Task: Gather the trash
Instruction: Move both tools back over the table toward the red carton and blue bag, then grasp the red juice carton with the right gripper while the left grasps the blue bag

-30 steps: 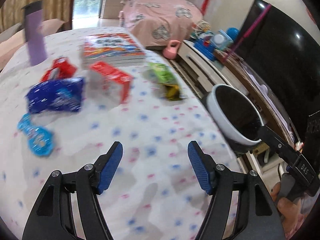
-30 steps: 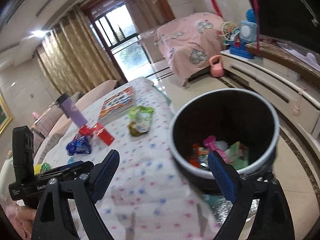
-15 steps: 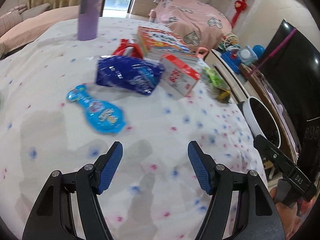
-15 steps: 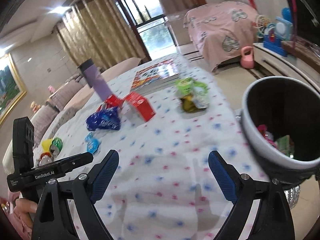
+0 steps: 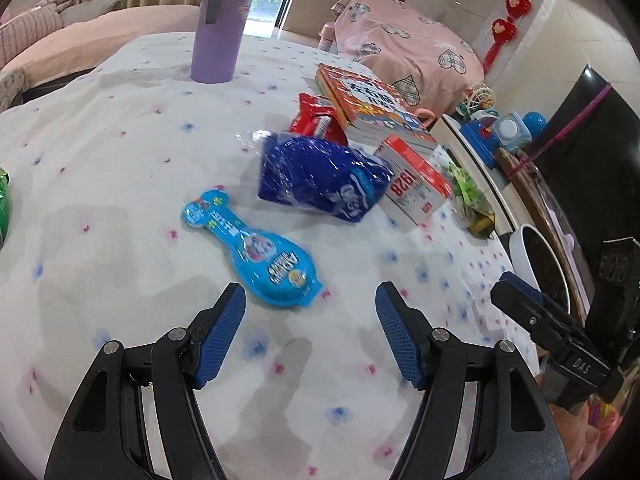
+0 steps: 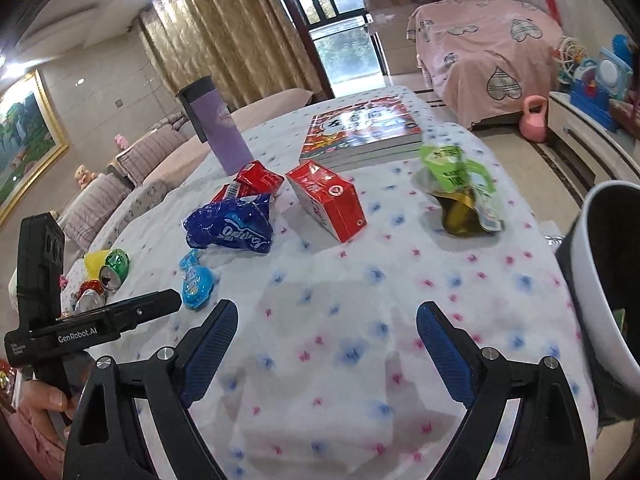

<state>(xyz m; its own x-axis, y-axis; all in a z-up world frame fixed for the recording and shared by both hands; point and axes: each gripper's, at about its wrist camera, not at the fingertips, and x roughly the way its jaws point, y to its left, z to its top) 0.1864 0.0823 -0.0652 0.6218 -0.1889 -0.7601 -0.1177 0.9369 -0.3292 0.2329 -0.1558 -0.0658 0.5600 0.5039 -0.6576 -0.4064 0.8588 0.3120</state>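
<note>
A: Where does the left gripper [image 5: 310,320] stand?
B: Low over the dotted tablecloth [image 5: 120,168], jaws spread wide with nothing between them. The light blue bowling-pin-shaped packet [image 5: 250,246] lies just ahead of its left finger.

A: And the right gripper [image 6: 326,344]?
B: Also gaping and empty, above a bare stretch of cloth. The white bin [image 6: 604,292] sits at the table's right edge, just beside its right finger; something green shows inside, too little to name.

A: What trash is on the table?
B: A crumpled dark blue bag [image 5: 324,180] lies near the middle, touching a red and white carton [image 5: 414,184]. A red wrapper [image 5: 316,120] sits behind the bag, against a stack of 2 or so books [image 5: 372,104]. A green pouch [image 6: 460,184] lies near the right edge, apart from the rest.

A: Anything else?
B: A purple tumbler [image 5: 218,28] stands upright at the far side. In the right wrist view, crushed cans [image 6: 106,274] lie at the left edge, probably 3, though they are partly hidden.
</note>
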